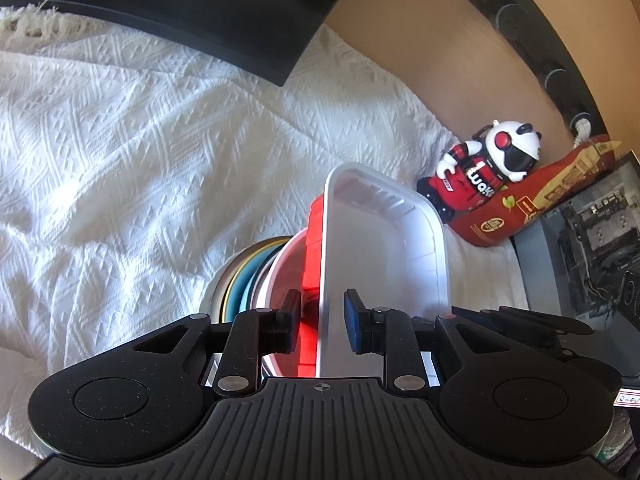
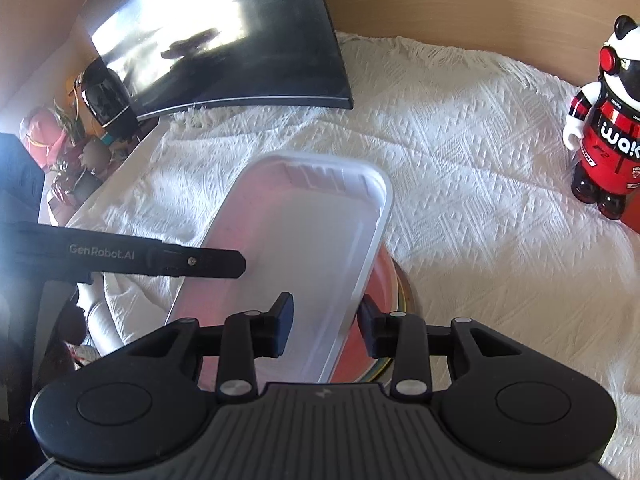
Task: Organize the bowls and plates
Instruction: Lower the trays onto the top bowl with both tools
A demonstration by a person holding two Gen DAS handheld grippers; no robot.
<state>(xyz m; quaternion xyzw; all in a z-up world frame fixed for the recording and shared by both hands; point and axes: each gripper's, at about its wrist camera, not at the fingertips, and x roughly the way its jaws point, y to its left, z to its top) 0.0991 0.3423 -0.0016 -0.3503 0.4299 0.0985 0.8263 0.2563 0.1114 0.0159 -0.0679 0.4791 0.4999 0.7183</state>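
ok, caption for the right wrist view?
Right gripper straddling the white rectangular plastic tray's rim above stacked plates.

We see a translucent white tray (image 2: 320, 240) over a red tray (image 1: 314, 240), with a white bowl (image 1: 280, 264) and a plate stack (image 1: 240, 280) edged teal, yellow and grey. The cloth (image 1: 140, 140) is white with a woven diamond pattern. The panda figure (image 2: 608, 120) is black and white in a red-black suit; both grippers are black with blue pads (image 1: 354, 320).
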